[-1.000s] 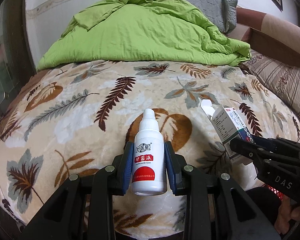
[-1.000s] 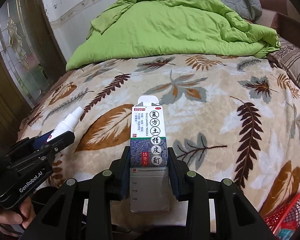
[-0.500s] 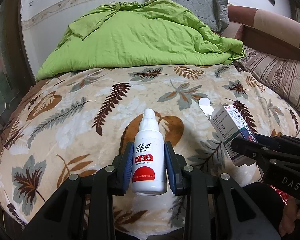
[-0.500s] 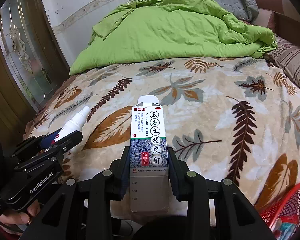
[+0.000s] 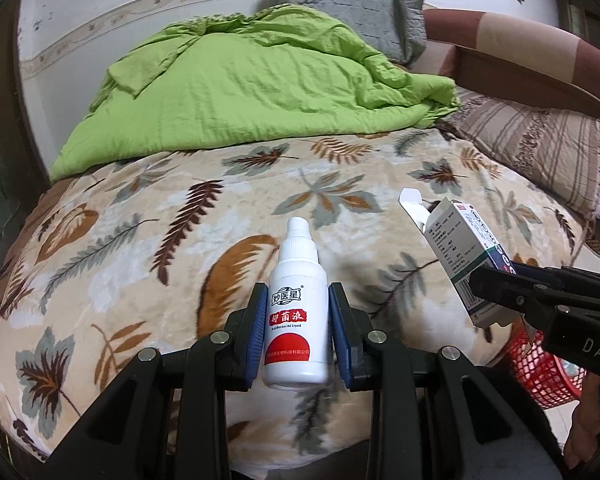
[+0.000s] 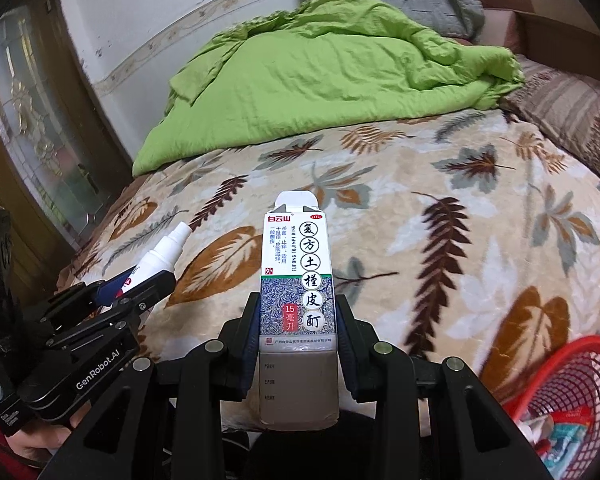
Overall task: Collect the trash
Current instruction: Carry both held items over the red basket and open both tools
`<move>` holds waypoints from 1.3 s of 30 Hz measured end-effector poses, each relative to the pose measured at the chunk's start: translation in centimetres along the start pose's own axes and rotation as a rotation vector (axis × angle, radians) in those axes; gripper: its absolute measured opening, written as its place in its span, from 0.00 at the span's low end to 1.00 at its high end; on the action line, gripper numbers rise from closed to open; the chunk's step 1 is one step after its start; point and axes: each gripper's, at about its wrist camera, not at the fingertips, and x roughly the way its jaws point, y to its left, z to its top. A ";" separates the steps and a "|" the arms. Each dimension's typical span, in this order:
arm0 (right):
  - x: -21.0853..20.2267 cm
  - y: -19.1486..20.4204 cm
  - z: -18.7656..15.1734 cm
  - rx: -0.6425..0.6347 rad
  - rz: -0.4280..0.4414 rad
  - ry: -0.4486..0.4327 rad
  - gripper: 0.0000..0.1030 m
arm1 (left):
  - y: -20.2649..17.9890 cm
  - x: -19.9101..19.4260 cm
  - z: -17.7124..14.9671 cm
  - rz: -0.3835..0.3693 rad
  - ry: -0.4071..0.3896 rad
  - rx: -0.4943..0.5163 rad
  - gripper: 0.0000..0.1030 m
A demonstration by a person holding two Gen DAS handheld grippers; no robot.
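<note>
Clamped in the left hand-held gripper [image 5: 298, 336], a white dropper bottle [image 5: 297, 312]; clamped in the right hand-held gripper [image 6: 297, 344], an opened medicine carton [image 6: 298, 280]. Both lifted clear above the bed's near edge [image 5: 100, 320]. Nearby, off the bed's right corner, a red mesh basket [image 6: 568, 384] already holding wrappers. Drop-off pending, by the look of it; no further trash visible toward the green quilt [image 5: 252, 92].

Green quilt [image 5: 252, 92], leaf-patterned beige blanket [image 5: 140, 248], red mesh basket [image 6: 572, 384]
</note>
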 end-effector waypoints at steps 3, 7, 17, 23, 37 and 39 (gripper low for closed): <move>-1.5 -1.4 -0.3 0.032 -0.019 -0.016 0.36 | -1.3 -0.2 0.4 -0.049 0.000 0.012 0.28; -4.2 -4.0 -1.0 0.079 -0.061 -0.041 0.36 | -4.4 -0.7 1.2 -0.174 0.008 0.058 0.28; -13.1 -14.3 -5.7 0.353 -0.244 -0.105 0.36 | -15.4 -1.2 2.5 -0.503 0.092 0.177 0.28; -16.0 -18.2 -8.3 0.463 -0.315 -0.115 0.36 | -22.6 -1.0 2.0 -0.642 0.160 0.266 0.28; -19.0 -16.2 -9.4 0.433 -0.490 -0.118 0.66 | -21.7 -2.8 1.0 -0.579 0.089 0.300 0.71; -19.7 -14.8 -9.5 0.399 -0.542 -0.127 0.77 | -20.0 -4.0 0.8 -0.536 0.034 0.308 0.77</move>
